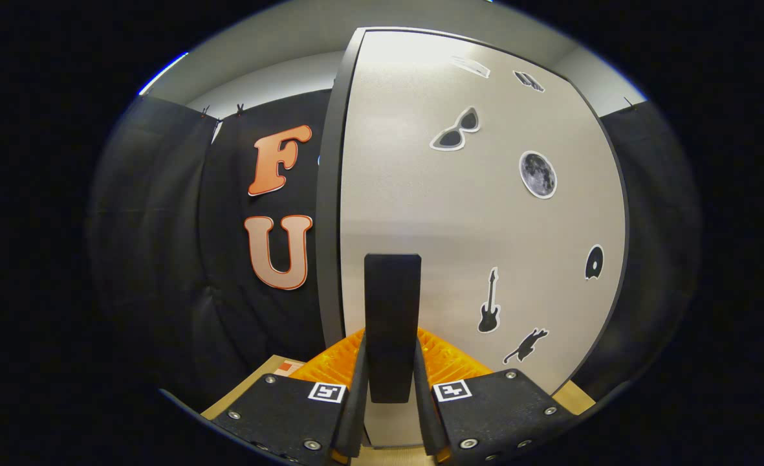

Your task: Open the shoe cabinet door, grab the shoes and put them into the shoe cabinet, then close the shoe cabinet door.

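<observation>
my gripper [391, 382] clamped on black door handle [392, 310] | shoe cabinet door [459, 226] right ahead, pale, stickers: sunglasses [456, 131], moon [537, 174], guitar [489, 304] | booth wall [226, 259] beside door's dark edge

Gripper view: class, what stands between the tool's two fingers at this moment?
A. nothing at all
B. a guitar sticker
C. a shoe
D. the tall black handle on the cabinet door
D: the black handle on the pale cabinet door rises upright from between the fingers of the tool, which close in on it from both sides; the guitar sticker lies off to one side.
</observation>
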Demonstrator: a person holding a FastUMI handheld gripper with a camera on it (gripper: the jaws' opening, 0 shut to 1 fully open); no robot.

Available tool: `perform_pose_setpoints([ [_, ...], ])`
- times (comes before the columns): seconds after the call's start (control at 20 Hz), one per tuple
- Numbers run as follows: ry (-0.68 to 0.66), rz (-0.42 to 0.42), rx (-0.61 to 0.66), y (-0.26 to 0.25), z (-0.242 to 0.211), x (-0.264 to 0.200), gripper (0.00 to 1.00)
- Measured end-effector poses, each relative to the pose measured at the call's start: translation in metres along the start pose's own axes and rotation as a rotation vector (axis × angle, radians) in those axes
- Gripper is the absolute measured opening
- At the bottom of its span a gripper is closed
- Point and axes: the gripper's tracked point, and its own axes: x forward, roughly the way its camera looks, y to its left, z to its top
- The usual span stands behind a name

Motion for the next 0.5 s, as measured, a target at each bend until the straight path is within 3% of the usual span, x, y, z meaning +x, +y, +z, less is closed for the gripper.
perform_pose_setpoints([
  [0.3,0.020,0.053,-0.001,0.0014,-0.0024,-0.0020,0.22],
  [0.5,0.009,0.041,-0.027,0.0001,-0.0016,-0.0101,0.16],
])
